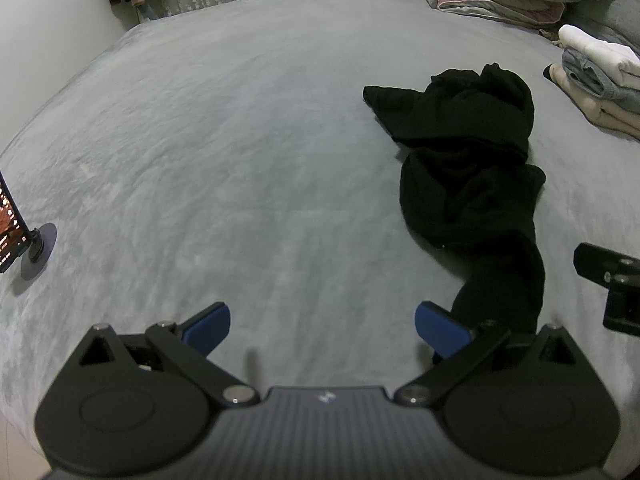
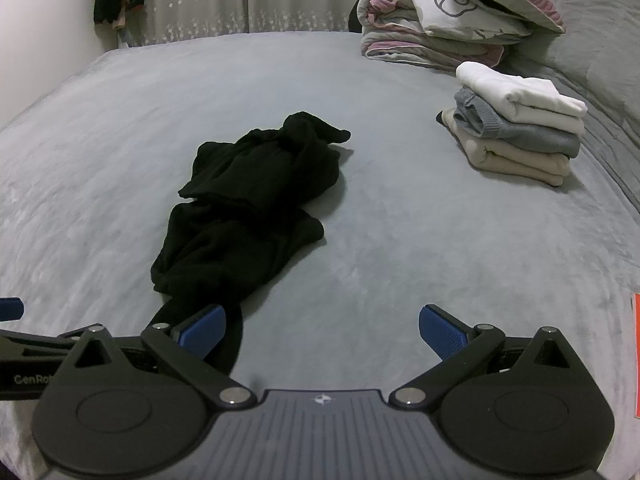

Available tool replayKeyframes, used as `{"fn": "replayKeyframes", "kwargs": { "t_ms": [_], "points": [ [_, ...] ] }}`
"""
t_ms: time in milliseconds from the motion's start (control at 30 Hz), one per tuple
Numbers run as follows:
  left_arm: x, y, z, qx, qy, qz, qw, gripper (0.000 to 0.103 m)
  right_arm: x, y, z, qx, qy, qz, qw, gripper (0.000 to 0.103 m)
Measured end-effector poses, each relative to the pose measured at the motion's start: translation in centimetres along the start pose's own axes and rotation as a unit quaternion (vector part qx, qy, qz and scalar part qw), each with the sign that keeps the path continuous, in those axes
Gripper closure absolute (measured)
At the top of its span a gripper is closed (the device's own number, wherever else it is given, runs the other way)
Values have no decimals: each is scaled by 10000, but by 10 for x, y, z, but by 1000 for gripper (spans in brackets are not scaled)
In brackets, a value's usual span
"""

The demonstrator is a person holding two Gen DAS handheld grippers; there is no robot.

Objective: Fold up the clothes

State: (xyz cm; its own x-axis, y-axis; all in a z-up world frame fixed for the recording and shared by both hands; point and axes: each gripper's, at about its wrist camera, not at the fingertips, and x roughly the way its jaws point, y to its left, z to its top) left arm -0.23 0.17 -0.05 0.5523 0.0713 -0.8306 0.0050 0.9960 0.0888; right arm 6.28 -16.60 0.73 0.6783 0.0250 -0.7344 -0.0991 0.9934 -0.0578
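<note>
Crumpled black cloth garment [image 2: 256, 204] lying loose on soft grey bed [image 1: 200, 160], near the right side. Left tongs [image 1: 322, 330] wide apart, empty. Right tongs [image 2: 322, 330] wide apart, empty. Plenty of bare room leftward.

A grey bed [image 2: 400, 240] fills the dim room, with a star-patterned curtain [image 2: 200, 0] and a white wall [image 1: 48, 40] behind.
</note>
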Motion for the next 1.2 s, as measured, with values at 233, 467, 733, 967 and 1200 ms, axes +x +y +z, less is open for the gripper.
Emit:
{"fn": "replayKeyframes", "kwargs": {
  "t_ms": [233,467,733,967,1200],
  "points": [
    [0,0,-1,22,16,13,10000,0,0,1,0,-13,14,8,10000,0],
    [0,0,-2,42,33,28,10000,0,0,0,0,-26,30,13,10000,0],
    [1,-1,-2,65,54,39,10000,0,0,1,-1,-40,40,16,10000,0],
    [2,-2,-2,78,65,44,9999,0,1,1,-1,-59,54,16,10000,0],
    [2,-2,-2,94,81,46,9999,0,2,2,-1,-73,68,17,9999,0]
  ]
}}
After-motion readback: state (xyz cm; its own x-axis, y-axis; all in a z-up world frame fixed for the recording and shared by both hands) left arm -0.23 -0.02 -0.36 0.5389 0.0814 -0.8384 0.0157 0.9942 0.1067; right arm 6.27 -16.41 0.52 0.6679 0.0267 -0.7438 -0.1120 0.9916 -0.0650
